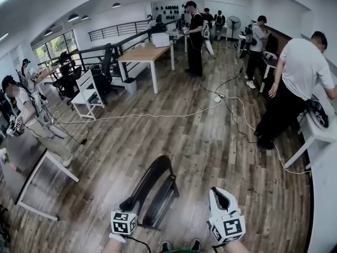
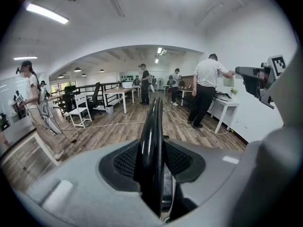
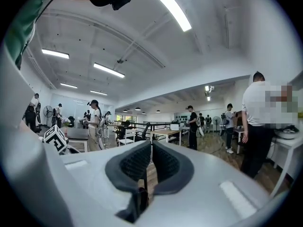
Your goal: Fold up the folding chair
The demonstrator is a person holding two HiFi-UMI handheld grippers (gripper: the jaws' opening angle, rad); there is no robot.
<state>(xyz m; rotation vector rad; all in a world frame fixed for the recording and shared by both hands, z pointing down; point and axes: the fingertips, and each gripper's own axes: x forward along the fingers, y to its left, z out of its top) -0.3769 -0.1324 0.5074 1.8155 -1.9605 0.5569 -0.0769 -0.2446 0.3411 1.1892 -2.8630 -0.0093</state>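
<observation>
The black folding chair [image 1: 154,187] stands folded flat on the wooden floor just ahead of my feet, its curved frame running away from me. My left gripper [image 1: 127,206] is shut on the chair's near top edge. In the left gripper view the black frame [image 2: 154,141] is pinched upright between the dark pads [image 2: 182,160]. My right gripper [image 1: 219,194] hovers to the right of the chair, apart from it. Its jaws [image 3: 150,161] are shut with nothing between them, and it also appears at the right edge of the left gripper view [image 2: 258,78].
A white cable [image 1: 158,114] crosses the floor beyond the chair. A white chair [image 1: 87,95] and a wooden table [image 1: 145,54] stand further back. A white table [image 1: 39,175] is at my left, a white bench [image 1: 316,136] at my right with a person [image 1: 297,78] beside it.
</observation>
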